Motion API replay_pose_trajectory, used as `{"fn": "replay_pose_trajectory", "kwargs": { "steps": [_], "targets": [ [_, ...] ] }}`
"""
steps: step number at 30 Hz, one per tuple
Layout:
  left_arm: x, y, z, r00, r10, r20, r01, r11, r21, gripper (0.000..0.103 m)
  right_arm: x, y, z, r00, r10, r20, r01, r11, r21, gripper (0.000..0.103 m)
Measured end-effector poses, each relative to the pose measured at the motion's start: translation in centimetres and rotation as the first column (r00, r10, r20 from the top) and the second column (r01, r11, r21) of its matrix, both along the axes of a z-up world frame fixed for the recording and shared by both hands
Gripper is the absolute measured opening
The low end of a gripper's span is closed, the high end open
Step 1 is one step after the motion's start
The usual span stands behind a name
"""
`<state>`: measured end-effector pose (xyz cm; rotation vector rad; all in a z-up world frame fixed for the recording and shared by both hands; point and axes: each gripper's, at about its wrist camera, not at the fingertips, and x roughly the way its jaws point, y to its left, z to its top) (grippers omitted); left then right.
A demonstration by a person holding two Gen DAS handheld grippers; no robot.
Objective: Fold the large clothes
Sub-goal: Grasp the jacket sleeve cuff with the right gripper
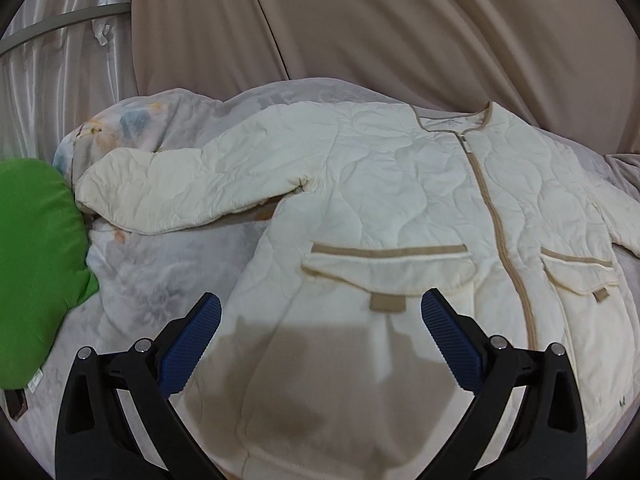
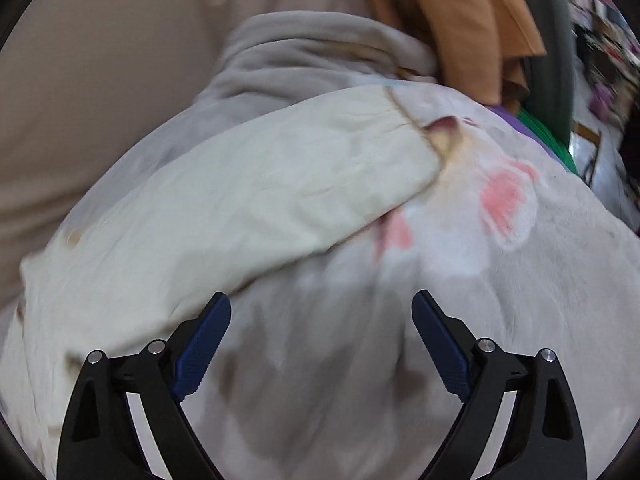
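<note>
1. The cream quilted jacket (image 1: pixel 400 184) lies front-up and zipped across the middle of the left wrist view, spread flat on a pale floral bedcover (image 1: pixel 168 276). Laid out like this, its seams and sleeves are easy to reach for folding.
2. Its one sleeve (image 1: pixel 180 192) stretches toward the centre left of the frame, the cuff ending just beside a green cushion (image 1: pixel 36 256). It is out to the side, so it probably has to come in over the body first.
3. The left gripper (image 1: pixel 320 320) hangs over the lower centre of the frame, above the hem below the tan-trimmed pocket (image 1: pixel 388 264). Its jaws stand wide apart and grasp nothing; the shadow on the cloth suggests it is above the fabric, not touching.
4. In the right wrist view, which is blurred, the other sleeve (image 2: pixel 256 200) runs from lower left to upper centre, its cuff resting on the bedcover's pink flower print (image 2: pixel 508 204).
5. The right gripper (image 2: pixel 322 320) is at the lower centre, jaws fully spread and empty, with the sleeve's edge just beside its left finger. That placement looks like a line-up to pinch the sleeve.
6. Beige drapery (image 1: pixel 400 20) fills the upper frame; orange cloth (image 2: pixel 460 12) hangs at the upper right of the right view.
</note>
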<state>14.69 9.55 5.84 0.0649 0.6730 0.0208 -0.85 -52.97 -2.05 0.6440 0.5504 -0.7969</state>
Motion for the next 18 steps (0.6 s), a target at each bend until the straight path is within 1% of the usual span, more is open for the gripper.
{"fn": "replay_pose_trajectory", "kwargs": {
  "steps": [4,5,8,9,11,12,13,14,15,16,18],
  "targets": [
    [1.6,-0.8,-0.6,1.000,0.002,-0.004,-0.002,1.000,0.008,0.098,1.2,-2.9,-0.4,0.999,-0.044,0.004,0.044,0.999,-0.022,0.090],
    [2.1,-1.0,-0.9,1.000,-0.001,-0.010,0.001,1.000,0.009,0.098,1.6,-3.7,-0.5,0.999,-0.047,0.012,0.048,0.999,-0.016,0.090],
    [3.1,-1.7,-1.7,0.999,-0.015,-0.032,0.015,1.000,0.007,0.098,2.4,-6.0,-1.2,0.998,-0.057,0.040,0.055,0.997,0.044,0.089],
    [3.3,-1.9,-2.0,0.999,-0.020,-0.041,0.020,1.000,0.009,0.098,2.5,-6.6,-1.4,0.997,-0.064,0.049,0.061,0.996,0.063,0.085],
    [3.7,-2.3,-2.4,0.998,-0.027,-0.055,0.028,1.000,0.009,0.098,3.0,-7.4,-1.5,0.994,-0.091,0.053,0.087,0.994,0.072,0.064],
    [3.9,-2.5,-2.5,0.998,-0.032,-0.060,0.033,0.999,0.009,0.098,3.2,-7.6,-1.1,0.993,-0.104,0.059,0.101,0.993,0.061,0.057],
    [4.0,-2.7,-2.5,0.997,-0.037,-0.061,0.038,0.999,0.009,0.098,3.4,-7.7,-0.7,0.992,-0.096,0.079,0.092,0.994,0.055,0.024],
    [4.2,-2.8,-2.5,0.997,-0.044,-0.061,0.044,0.999,0.009,0.098,3.8,-7.9,-0.1,0.991,-0.068,0.114,0.059,0.995,0.078,0.011],
    [4.3,-2.9,-2.5,0.997,-0.046,-0.061,0.047,0.999,0.008,0.098,4.1,-7.9,0.7,0.987,-0.070,0.145,0.058,0.995,0.086,0.011],
    [4.4,-3.0,-2.4,0.997,-0.050,-0.061,0.051,0.999,0.006,0.098,4.4,-7.3,2.0,0.980,-0.065,0.188,0.053,0.996,0.068,0.011],
    [4.7,-3.1,-2.0,0.997,-0.059,-0.056,0.058,0.998,-0.007,0.098,5.9,-5.0,5.1,0.970,0.016,0.242,-0.015,1.000,-0.006,0.009]
  ]
}}
